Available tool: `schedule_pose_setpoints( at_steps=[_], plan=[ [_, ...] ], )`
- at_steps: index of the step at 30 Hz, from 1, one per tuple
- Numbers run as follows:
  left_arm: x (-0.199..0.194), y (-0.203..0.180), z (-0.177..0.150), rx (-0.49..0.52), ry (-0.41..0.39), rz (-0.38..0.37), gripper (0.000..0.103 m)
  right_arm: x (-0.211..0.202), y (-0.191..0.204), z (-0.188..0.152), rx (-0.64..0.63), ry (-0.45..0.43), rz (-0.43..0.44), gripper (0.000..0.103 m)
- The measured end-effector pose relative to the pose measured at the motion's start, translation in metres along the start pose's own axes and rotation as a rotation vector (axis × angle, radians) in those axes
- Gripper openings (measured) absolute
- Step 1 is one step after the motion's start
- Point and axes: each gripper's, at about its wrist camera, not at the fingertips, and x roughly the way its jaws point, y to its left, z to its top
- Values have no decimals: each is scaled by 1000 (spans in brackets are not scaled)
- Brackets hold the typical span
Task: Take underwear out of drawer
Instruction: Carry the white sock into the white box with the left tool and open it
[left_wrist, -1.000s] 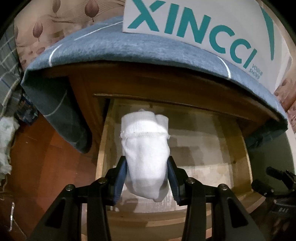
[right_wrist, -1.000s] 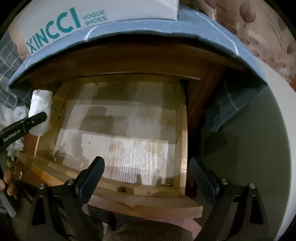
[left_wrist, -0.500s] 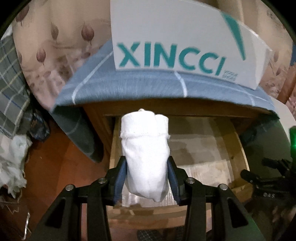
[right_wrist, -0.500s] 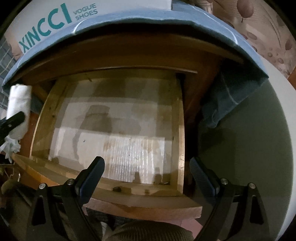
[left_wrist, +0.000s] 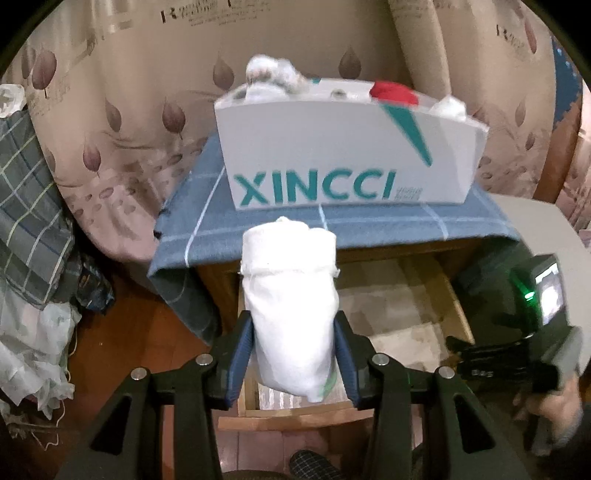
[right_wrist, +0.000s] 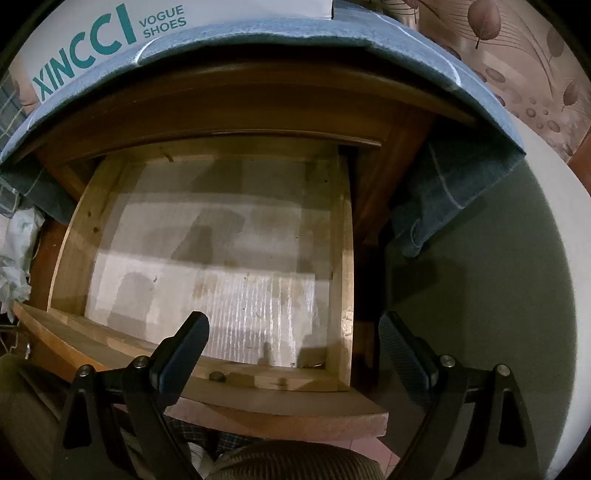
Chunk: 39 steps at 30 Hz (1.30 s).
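Observation:
My left gripper is shut on a rolled white underwear bundle, its blue pads pressing both sides, and holds it in the air above the pulled-out wooden drawer. In the right wrist view the drawer lies open below, with only a pale paper lining inside. My right gripper hangs open over the drawer's front right corner with nothing between its fingers. The other hand-held device shows at the right edge of the left wrist view.
A white XINCCI shoe box holding several cloth items stands on the nightstand's blue checked cloth. A leaf-patterned curtain hangs behind. Plaid and white clothes pile at the left on the red wood floor. A pale round surface lies right of the drawer.
My left gripper has risen with the white bundle, from inside the drawer opening to level with the nightstand top, so the shoe box top now shows. The right gripper has stayed put.

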Motion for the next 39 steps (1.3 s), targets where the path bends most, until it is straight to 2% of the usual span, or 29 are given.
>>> schedule_pose_setpoints(
  at_steps=[7,11,18,24,28,39],
  plan=[
    [-47,16,40,-19,-50,-49,43,0,1,-1,-1,0,0,91],
    [-73,27,78,-39,-93,-91,43,0,1,0,-4,2,-1,91],
    [-91,21,145,-1,-166,-92,43,-1,2,1,-6,0,-5,91],
    [-70,2,193,27,-156,-107,43,-2,1,0,-3,-6,0,91],
    [-41,-18,213,60,-106,-116,43,-2,1,0,-1,-12,9,91],
    [43,-55,238,84,-2,-98,43,-7,2,2,11,-14,56,91]
  ],
)
